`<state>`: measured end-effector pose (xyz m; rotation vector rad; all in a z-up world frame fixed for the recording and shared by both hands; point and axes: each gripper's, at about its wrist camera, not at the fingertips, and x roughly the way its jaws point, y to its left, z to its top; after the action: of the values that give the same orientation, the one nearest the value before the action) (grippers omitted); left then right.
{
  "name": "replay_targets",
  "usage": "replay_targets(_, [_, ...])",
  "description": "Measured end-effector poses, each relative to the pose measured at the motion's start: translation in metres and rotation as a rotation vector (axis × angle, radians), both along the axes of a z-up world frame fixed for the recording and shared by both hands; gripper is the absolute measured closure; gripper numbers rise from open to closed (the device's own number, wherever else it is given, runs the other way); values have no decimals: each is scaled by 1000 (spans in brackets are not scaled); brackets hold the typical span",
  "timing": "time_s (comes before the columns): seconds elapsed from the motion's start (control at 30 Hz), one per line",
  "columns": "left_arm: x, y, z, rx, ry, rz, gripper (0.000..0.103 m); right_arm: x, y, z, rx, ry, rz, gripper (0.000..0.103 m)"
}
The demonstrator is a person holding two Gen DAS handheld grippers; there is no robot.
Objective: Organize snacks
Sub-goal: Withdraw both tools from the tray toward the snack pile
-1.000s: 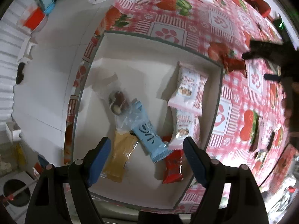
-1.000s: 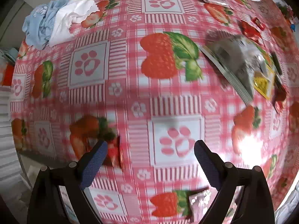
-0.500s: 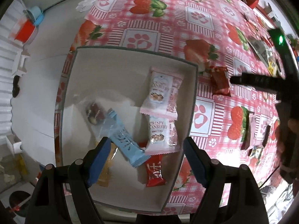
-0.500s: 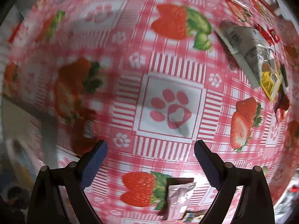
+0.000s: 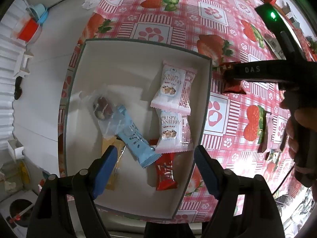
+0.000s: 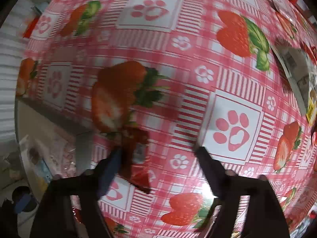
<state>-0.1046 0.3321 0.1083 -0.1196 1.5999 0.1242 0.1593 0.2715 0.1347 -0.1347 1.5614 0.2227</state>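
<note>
My right tool (image 6: 158, 156) now over the red snack (image 6: 136, 154) beside the white box (image 5: 206, 107), jaws closing around it, not pinching yet, my left tool (image 5: 153, 168) still spread wide over the box

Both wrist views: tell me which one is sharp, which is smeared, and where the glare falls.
Left wrist view: sharp, print on the pink packets readable, glare on the cloth at lower right. Right wrist view: motion-smeared, the red packet and tool fingers blurred.
</note>
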Motion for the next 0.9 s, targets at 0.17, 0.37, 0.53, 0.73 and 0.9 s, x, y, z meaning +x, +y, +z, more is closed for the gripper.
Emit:
replay_targets(0.17, [-1, -11, 4, 0, -5, -24, 21, -38, 20, -3, 34, 24, 36, 66])
replay_targets(0.37, [-2, -31, 4, -9, 2, -75, 21, -88, -20, -15, 78, 74, -21, 66])
replay_targets(0.53, [-7, -56, -2, -22, 22, -130, 21, -137, -49, -21, 70, 127, -56, 66])
replay_targets(0.73, [-9, -91, -8, -24, 40, -207, 21, -161, -88, 12, 120, -7, -175, 5])
replay_targets(0.9, [-11, -124, -16, -34, 74, -260, 21, -176, -138, 25, 66, -11, -357, 1])
